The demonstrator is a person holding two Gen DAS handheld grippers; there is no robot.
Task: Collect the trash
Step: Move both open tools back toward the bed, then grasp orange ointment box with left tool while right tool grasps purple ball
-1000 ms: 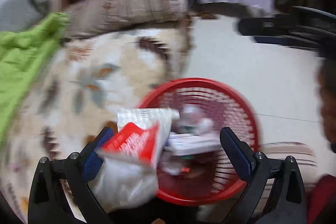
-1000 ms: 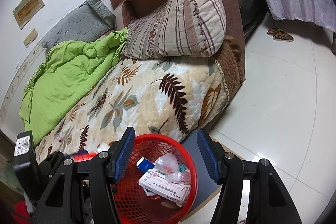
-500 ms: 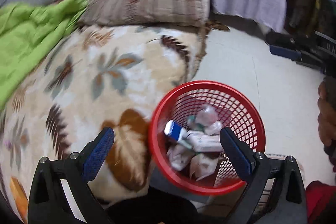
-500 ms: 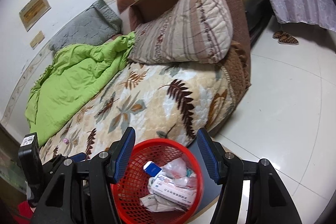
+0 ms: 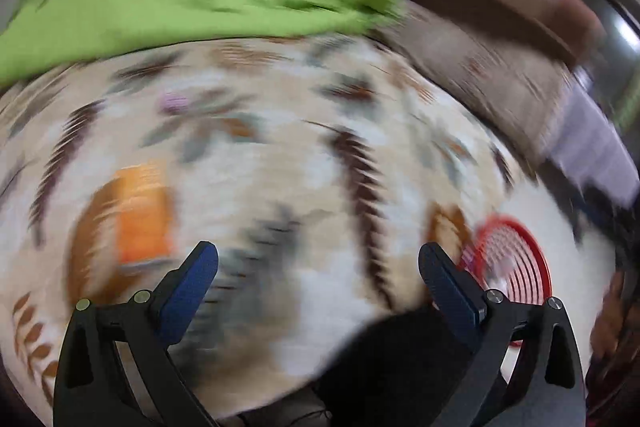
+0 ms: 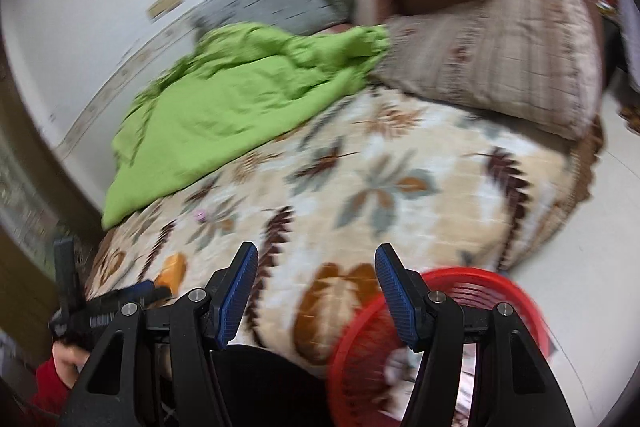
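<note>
Orange wrapper point(image 5: 142, 213) lies beside the left tongs' point(image 5: 318, 267) left finger, untouched.

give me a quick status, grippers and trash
Left gripper open, empty. Right gripper open, empty. Orange packet and small pink scrap lie on the leaf-print cover; red basket beside it. Nothing blocking.

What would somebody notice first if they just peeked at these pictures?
Probably the bright green blanket, crumpled at the far side of the leaf-patterned bed cover. Next comes the red basket at the near right corner of the bed, partly behind the right gripper. There is also an orange packet lying on the cover, just left of the open left gripper.
</note>
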